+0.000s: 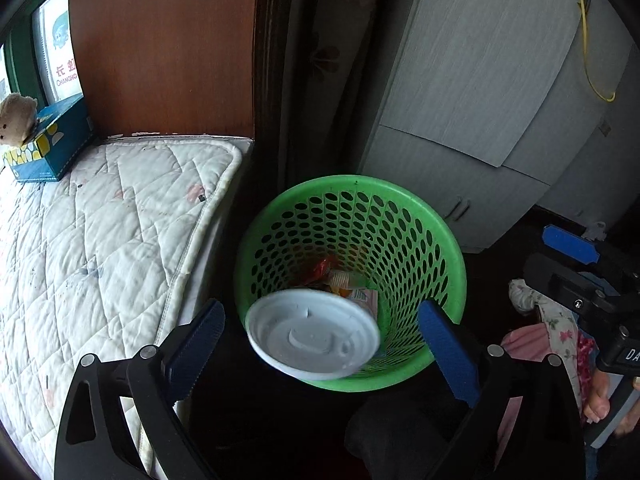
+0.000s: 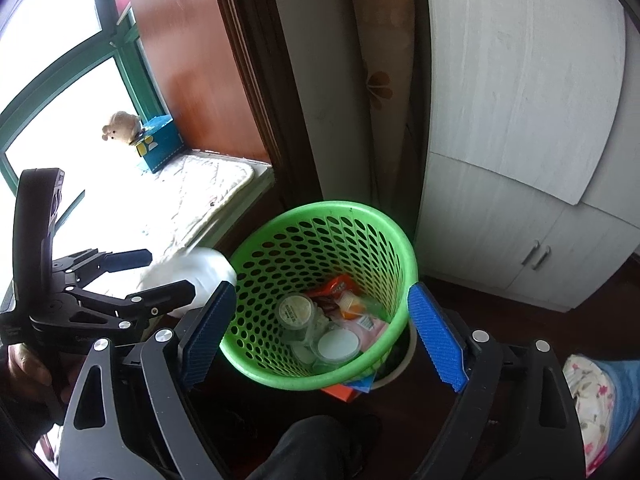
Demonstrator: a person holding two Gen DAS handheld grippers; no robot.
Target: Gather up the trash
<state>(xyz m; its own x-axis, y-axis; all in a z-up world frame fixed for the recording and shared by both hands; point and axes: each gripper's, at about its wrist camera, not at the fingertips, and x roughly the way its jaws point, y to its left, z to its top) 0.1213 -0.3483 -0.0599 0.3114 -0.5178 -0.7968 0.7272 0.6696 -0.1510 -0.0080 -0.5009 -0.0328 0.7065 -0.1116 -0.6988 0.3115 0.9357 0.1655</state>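
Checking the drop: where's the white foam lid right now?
Left wrist view: white foam lid sits between the open left gripper's fingers, untouched, over the green basket's near rim, beside the quilted mattress.

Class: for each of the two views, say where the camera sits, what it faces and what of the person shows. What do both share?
Left wrist: on the left gripper, facing down at the basket over a white lid; right gripper shows.
Right wrist: on the right gripper, facing the basket; left gripper, hand show.
Shared: basket, bed, toy.
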